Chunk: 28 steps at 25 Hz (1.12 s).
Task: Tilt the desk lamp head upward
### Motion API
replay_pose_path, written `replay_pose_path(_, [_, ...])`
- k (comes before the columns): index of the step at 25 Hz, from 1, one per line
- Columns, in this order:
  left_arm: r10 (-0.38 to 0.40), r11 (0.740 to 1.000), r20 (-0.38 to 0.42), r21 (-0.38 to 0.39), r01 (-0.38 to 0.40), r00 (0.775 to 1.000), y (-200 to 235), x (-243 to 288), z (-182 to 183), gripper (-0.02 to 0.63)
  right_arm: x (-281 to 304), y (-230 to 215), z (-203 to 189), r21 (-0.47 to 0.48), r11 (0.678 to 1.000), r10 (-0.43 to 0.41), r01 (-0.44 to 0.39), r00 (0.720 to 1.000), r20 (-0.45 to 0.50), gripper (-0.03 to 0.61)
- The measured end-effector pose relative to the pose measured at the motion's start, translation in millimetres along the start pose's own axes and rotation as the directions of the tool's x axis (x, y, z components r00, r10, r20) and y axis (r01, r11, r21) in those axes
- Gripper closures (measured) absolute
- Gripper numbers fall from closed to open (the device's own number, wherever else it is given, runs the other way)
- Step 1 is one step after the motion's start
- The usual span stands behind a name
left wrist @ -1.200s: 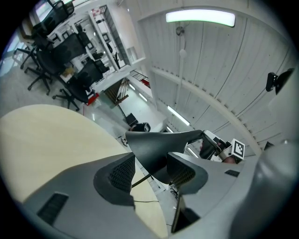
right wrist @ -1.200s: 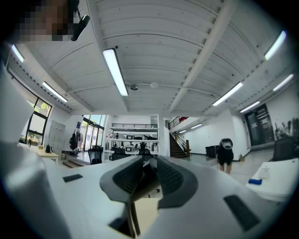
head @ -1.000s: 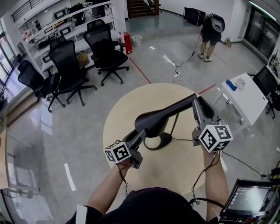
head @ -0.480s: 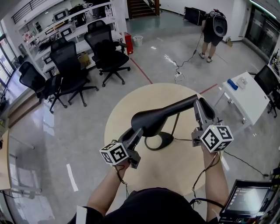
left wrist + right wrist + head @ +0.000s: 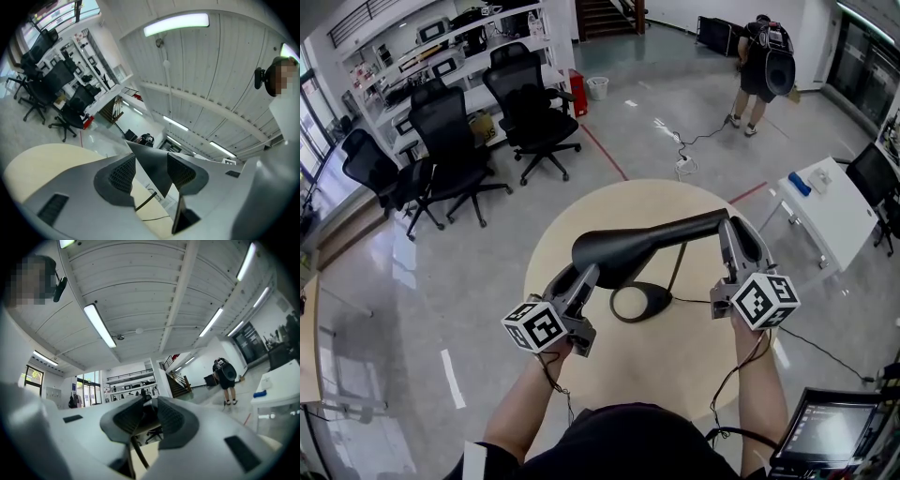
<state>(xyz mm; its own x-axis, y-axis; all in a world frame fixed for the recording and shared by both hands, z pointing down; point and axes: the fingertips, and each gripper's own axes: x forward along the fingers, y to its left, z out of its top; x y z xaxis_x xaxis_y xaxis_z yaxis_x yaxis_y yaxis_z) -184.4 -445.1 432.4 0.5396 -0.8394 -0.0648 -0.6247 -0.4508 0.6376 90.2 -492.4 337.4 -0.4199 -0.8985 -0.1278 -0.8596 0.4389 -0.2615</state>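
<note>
Over the round pale wooden bench (image 5: 572,216), the black cone-shaped lamp head (image 5: 614,251) hangs clear above its black oval base (image 5: 642,302). It is carried on a tapering black neck (image 5: 689,228) that runs to the right, towards the top of the thin upright stem (image 5: 677,267).

The left claw (image 5: 579,278) pinches the near rim of the lamp head. In the left gripper view the dark edge of the shade fills the gap between the ribbed pads (image 5: 123,173), which stand wide around it. The right claw (image 5: 733,234) is closed on the far end of the neck, near its joint with the stem. In the right gripper view the dark joint sits between its pads and the stem drops away below.

Over the last second the head has swung up and out towards the person's left, and the left claw has travelled with it. The base, which the shade half covered a second ago, now shows whole. The right claw has barely shifted, so it seems to brace the joint while the left does the lifting.

I judge the upward tilt well under way but perhaps not finished. The base looks flat on the bench, which suggests the hinge is turning, not the whole lamp.
</note>
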Motion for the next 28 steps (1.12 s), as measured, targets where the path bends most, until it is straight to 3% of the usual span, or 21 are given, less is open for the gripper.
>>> replay_pose_path(9, [-0.02,0.998,0.03,0.065,0.018,0.999,-16.5,-0.7,29.2,0.393,-4.0,-7.4,-6.3,0.102,0.995,-0.012,0.012,1.0,0.0,0.486])
replay_pose_path(16, [-0.024,0.998,0.031,0.063,0.022,0.999,-18.1,2.6,29.4,0.393,-5.0,-12.6,-9.4,0.11,0.994,-0.013,0.013,1.0,-0.001,0.486])
replay_pose_path(23, [-0.061,0.993,0.064,0.104,0.054,0.996,-35.7,3.5,54.0,0.393,-8.1,-15.5,-16.7,0.162,0.987,-0.019,0.02,1.0,-0.008,0.486])
replay_pose_path(28, [-0.051,0.98,0.079,0.197,0.035,0.996,-51.3,4.9,66.3,0.393,-12.7,-19.0,-20.9,0.237,0.971,-0.012,0.013,1.0,-0.006,0.485])
